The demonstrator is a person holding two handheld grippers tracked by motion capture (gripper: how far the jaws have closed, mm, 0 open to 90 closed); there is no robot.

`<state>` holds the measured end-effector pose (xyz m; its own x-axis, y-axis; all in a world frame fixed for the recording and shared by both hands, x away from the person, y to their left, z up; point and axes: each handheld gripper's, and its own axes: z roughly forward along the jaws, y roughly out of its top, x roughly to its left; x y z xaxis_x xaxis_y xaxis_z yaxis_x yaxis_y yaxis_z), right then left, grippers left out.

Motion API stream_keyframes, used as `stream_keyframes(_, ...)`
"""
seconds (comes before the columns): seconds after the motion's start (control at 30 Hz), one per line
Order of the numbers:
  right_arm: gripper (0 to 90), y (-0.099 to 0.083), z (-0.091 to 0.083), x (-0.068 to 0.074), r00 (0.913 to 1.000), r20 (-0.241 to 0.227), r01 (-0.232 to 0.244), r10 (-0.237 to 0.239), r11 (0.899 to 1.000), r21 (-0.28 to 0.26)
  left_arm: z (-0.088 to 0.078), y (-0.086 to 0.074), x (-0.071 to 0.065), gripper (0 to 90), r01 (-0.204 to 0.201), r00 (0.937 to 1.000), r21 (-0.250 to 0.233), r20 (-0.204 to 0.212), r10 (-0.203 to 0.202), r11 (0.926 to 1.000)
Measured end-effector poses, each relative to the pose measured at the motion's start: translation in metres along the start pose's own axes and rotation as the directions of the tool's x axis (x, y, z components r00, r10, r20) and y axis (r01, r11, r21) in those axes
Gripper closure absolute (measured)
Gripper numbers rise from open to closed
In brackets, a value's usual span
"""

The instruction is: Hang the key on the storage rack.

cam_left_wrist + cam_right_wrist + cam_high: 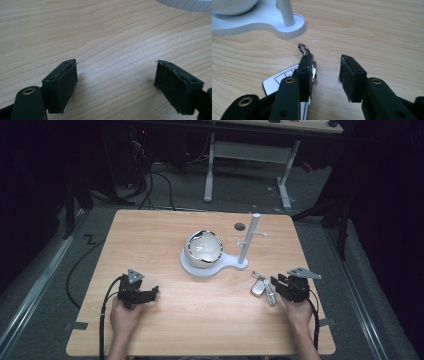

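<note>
Dark room all around, with a pale wood-grain worktop (165, 320) lit up in the middle. The thing in play is a silver and white car key fob on a metal ring and clip (261, 285), lying flat near the right front of the worktop, just in front of the white plastic stand with an upright peg post (246, 245) and the glossy white round bowl (203, 248) sitting on it.

My guess is the fob is light, rigid and a bit slick on its plastic faces, and the ring end will flop around. Pinching the fob body across its flat sides looks safest.

Its long axis runs roughly front to back, clip end pointing toward the stand's base.

The right hand-held gripper (325, 72) is partly open and holding nothing, one jaw sitting right over the fob. The left hand-held gripper (116, 75) is spread wide over bare wood, well apart from everything.
</note>
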<state>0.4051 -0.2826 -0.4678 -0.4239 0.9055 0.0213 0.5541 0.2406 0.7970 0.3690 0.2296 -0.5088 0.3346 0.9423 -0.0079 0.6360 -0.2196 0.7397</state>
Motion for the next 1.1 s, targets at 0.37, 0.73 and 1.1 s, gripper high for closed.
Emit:
stream_keyframes(0.37, 64.9, 0.012, 0.024, 0.01, 0.9981, -0.046, 0.044, -0.041, 0.997, 0.061, 0.0, 0.0, 0.0, 18.8, -0.001, 1.0, 0.0, 0.0, 0.001, 1.0)
stream_keyframes(0.73, 65.7, 0.014, 0.041, 0.011, 0.9979, -0.047, 0.049, -0.044, 0.993, 0.112, 0.0, 0.0, 0.0, 18.8, 0.0, 1.0, 0.0, 0.0, 0.0, 1.0)
stream_keyframes(1.1, 71.0, 0.013, 0.05, 0.003, 0.9985, -0.055, 0.007, 0.001, 0.991, 0.137, 0.0, 0.0, 0.0, 18.8, -0.001, 1.0, 0.0, 0.0, 0.001, 1.0)
